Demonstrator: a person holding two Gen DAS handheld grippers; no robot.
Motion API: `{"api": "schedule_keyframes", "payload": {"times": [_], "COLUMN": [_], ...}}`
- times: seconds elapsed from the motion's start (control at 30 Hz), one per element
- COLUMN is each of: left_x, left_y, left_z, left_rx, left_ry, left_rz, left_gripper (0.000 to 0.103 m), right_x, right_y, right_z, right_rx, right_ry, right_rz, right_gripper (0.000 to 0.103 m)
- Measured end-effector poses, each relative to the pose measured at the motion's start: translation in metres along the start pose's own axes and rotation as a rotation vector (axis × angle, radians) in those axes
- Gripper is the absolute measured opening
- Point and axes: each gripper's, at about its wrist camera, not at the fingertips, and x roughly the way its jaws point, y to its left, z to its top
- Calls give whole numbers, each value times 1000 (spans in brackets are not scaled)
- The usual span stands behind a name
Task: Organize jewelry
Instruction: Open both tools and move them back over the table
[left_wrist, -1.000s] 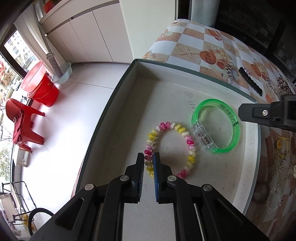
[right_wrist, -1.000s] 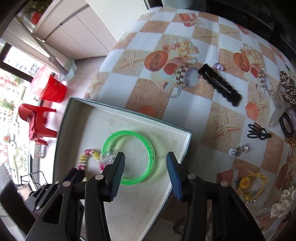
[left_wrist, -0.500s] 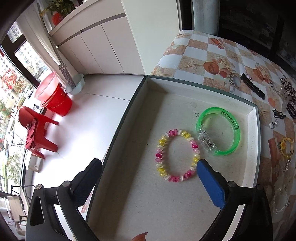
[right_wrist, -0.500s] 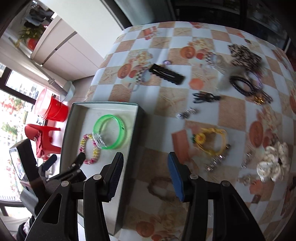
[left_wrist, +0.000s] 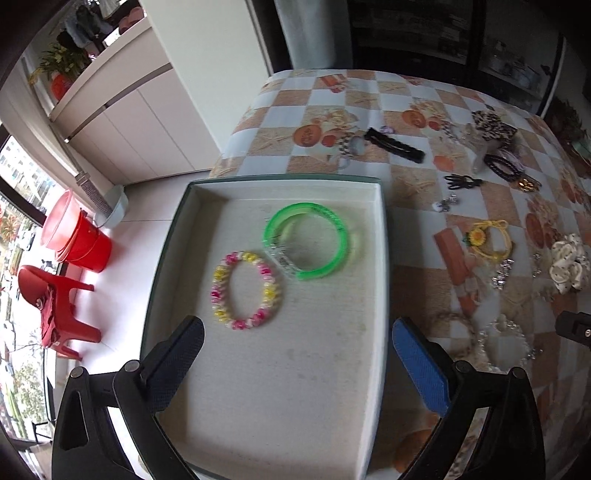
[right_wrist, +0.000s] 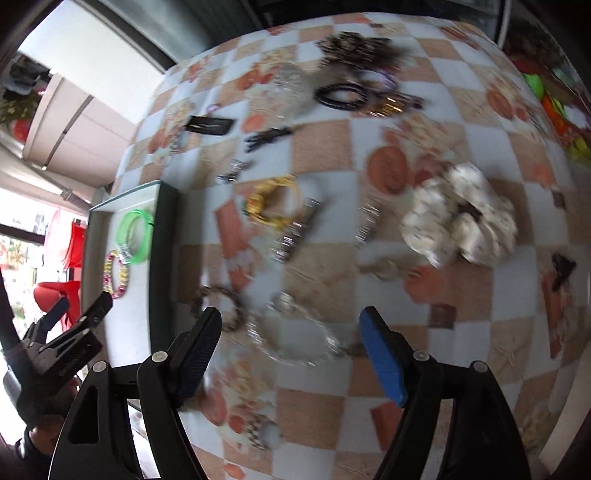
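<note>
A white tray (left_wrist: 382, 258) holds a green bangle (left_wrist: 341, 229) and a pink-and-yellow beaded bracelet (left_wrist: 221, 280). My left gripper (left_wrist: 295, 332) hangs above the tray's near half, wide open and empty. My right gripper (right_wrist: 291, 321) is over the checked tablecloth to the right of the tray (right_wrist: 166, 240). Its jaws are opening and hold nothing. A clear crystal bracelet (right_wrist: 258, 339) lies on the cloth beneath the gap. A brown bracelet (right_wrist: 221, 295) lies by the left fingertip. The left gripper (right_wrist: 83, 306) shows at the left edge of the right wrist view.
Loose pieces lie on the cloth: a yellow flower bracelet (right_wrist: 273, 203), a white scrunchie (right_wrist: 458, 218), silver clips (right_wrist: 291, 236), a black hair clip (right_wrist: 210, 125) and a dark bead bracelet (right_wrist: 340, 96). The table edge drops to the floor left of the tray, with a red bucket (left_wrist: 85, 240) below.
The left gripper went from shut beside the beaded bracelet to wide open and pulled back upward. The right gripper swung from above the green bangle to the loose jewelry and widened.
</note>
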Motion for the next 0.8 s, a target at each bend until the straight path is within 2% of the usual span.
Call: {"api": "schedule_keyframes", "payload": {"times": [0.17,0.4,0.63,0.8], "left_x": [-14,-15,-9,0], "left_y": [-49,-117,-170,-200], "left_z": [-3,-9,-1,8], "left_rx": [54,142,216,238], "left_ry": [0,27,30,36], "left_rz": [-73,-169,-263,-301], "left_gripper": [103,103,103,103], "right_x": [-8,-19,-29,-30], "right_y": [-41,-100,-151,-174], "right_z": [-18,-34,-34,-24], "right_rx": [72,171,248,271], "right_ry": [9,-2,-43,-67], "right_rz": [-42,-110,-168,-190], "right_gripper": [80,80,80,80]}}
